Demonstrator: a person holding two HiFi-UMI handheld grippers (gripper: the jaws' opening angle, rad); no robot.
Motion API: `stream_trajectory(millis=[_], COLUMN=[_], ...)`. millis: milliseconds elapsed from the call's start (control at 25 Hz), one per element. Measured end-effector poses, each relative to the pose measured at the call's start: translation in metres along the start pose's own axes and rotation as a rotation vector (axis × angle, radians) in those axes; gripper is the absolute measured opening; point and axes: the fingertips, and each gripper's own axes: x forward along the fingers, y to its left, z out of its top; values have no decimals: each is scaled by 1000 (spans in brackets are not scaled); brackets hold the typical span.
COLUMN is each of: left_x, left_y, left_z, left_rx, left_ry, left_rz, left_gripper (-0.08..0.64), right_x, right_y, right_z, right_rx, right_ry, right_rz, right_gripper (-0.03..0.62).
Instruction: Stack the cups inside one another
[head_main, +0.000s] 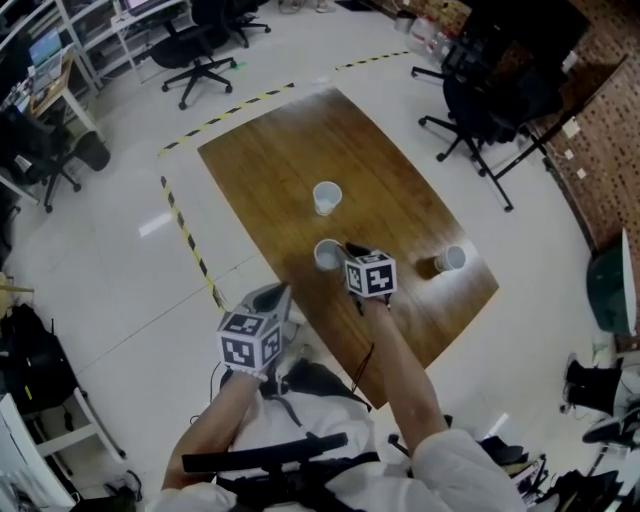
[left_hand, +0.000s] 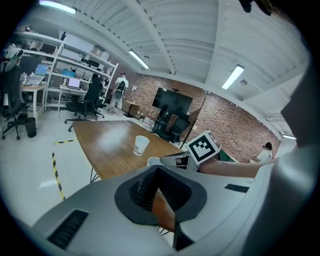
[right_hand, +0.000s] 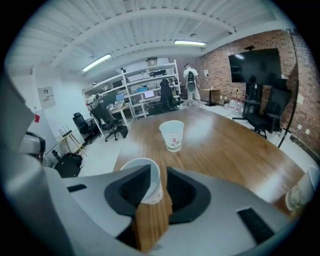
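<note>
Hovering over the counter (head_main: 400, 200), right gripper (head_main: 347, 251) jaws spread close by a paper cup (head_main: 328, 255); left gripper (head_main: 278, 296) jaws pressed together, empty.

- Three cups are carried by the table (head_main: 290, 150); the middle cup (head_main: 327, 197) is set about its centre.
- The near cup (head_main: 327, 255) is placed just before the middle cup, towards the near edge.
- The third cup (head_main: 449, 260) is found well apart from both, by the right-hand edge.
- The right gripper (head_main: 347, 252) is held over the table, just right of the near cup, whose side is taken in between the spread jaws.
- The left gripper (head_main: 275, 300) is held off the near edge, over the floor.
</note>
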Motion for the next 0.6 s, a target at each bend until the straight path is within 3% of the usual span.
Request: stream_trajectory(millis=[280, 600], left_x=[20, 26], left_y=[8, 2], left_z=[1, 5], left_rx=[-10, -31], left_ry=[50, 40], left_rz=[23, 11], left_gripper=[-3, -3], right_x=[11, 9], right_y=[1, 1], right_z=[-5, -4], right_rx=[-14, -28], right_ry=[37, 32], right_rz=[-2, 4], right_gripper=[92, 41])
